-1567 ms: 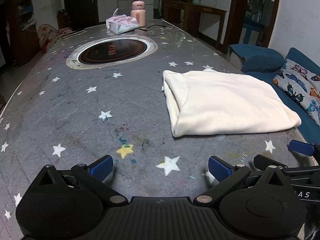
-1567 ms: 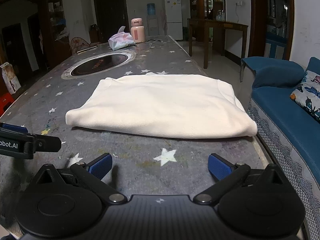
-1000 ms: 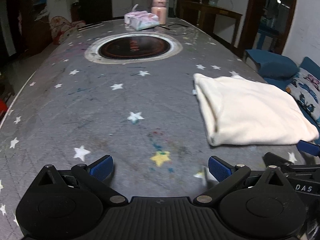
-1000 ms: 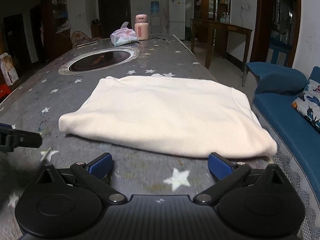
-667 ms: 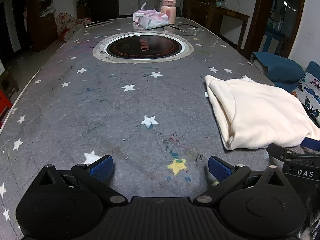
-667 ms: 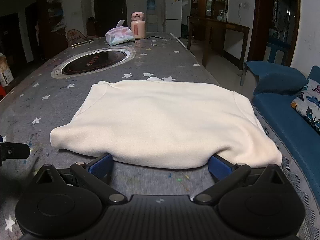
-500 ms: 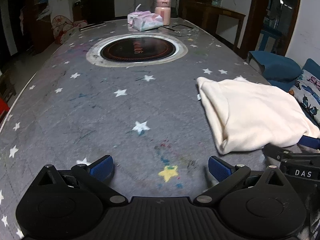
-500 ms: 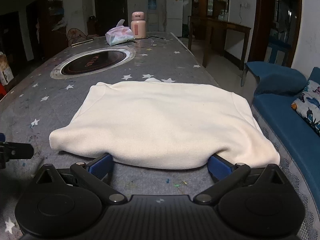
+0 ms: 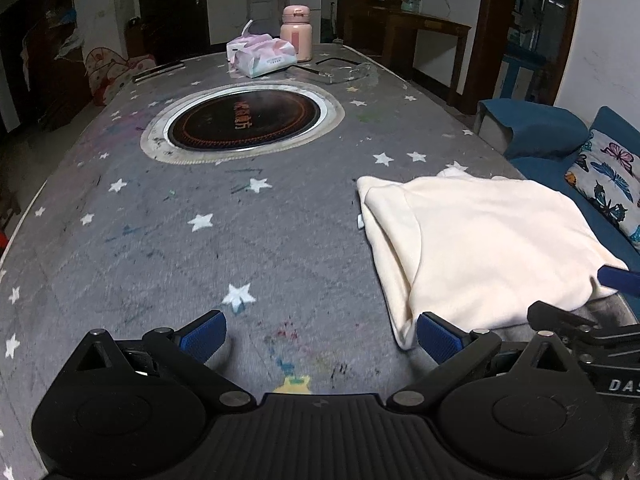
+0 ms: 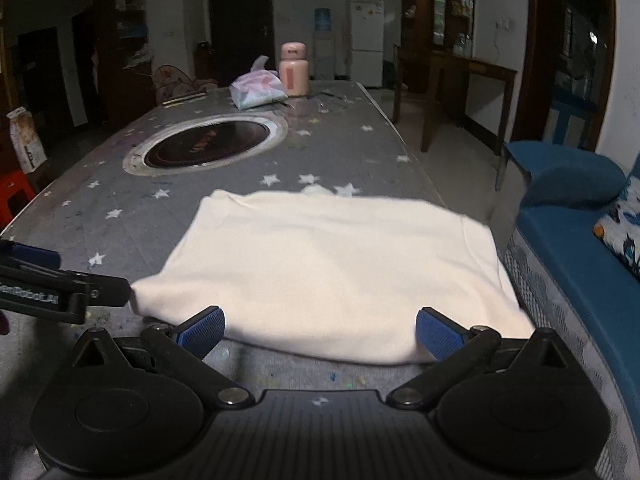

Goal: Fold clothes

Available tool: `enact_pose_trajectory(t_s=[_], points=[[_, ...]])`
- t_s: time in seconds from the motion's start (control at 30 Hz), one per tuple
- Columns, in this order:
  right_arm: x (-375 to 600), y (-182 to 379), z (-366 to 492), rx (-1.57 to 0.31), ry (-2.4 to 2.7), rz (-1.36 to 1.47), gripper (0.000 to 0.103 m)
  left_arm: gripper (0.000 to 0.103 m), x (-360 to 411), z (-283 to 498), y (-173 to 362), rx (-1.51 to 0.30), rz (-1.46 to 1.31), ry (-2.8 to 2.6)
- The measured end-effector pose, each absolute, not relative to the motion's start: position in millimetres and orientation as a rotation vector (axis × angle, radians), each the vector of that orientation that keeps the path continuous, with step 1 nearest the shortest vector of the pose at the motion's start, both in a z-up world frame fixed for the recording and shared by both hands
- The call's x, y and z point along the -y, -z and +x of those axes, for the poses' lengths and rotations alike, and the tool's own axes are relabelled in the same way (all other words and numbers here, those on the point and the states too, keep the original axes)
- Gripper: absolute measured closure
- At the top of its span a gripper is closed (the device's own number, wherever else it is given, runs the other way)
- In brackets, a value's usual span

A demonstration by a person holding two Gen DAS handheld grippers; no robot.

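Note:
A cream folded garment (image 10: 340, 268) lies flat on the grey star-patterned table (image 10: 328, 140) near its right edge. It also shows in the left wrist view (image 9: 484, 248). My right gripper (image 10: 320, 330) is open, its blue fingertips (image 10: 202, 326) straddling the garment's near edge, which lies between them. My left gripper (image 9: 320, 332) is open over the table, its right fingertip (image 9: 436, 336) beside the garment's near-left corner. Each gripper shows at the edge of the other's view.
A round inset cooktop (image 9: 242, 120) sits mid-table. A tissue pack (image 9: 262, 58) and a pink bottle (image 9: 296, 34) stand at the far end. A blue sofa (image 10: 580, 280) with a butterfly cushion (image 9: 612, 180) runs along the table's right edge.
My right gripper moved forward until its fingers straddle the garment's near edge. My left gripper swung about and ended close to the garment's near-left corner. Both stayed open.

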State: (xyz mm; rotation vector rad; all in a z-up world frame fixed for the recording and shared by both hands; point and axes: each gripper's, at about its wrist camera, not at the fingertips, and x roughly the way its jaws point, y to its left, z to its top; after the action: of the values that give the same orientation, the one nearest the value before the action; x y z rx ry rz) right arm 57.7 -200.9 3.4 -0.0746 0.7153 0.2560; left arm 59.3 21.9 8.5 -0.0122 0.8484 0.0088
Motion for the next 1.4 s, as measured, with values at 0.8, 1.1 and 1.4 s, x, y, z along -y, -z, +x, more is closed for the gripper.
enact_pose_trajectory(t_s=[0.8, 1.1, 1.4], points=[[230.7, 8.0, 206.6, -0.8, -0.33, -0.129, 0.033, 0.027, 36.3, 168.7, -7.4, -0.751, 0.151, 0.305], [246.0, 14.3, 219.0, -0.823, -0.355, -0.083, 0.037, 0.084, 48.1, 185.9, 8.6, -0.776, 0.167, 0.379], [244.7, -14.5, 197.8, -0.739, -0.378, -0.068, 0.09, 0.096, 39.1, 170.2, -16.4, -0.724, 0.107, 0.37]])
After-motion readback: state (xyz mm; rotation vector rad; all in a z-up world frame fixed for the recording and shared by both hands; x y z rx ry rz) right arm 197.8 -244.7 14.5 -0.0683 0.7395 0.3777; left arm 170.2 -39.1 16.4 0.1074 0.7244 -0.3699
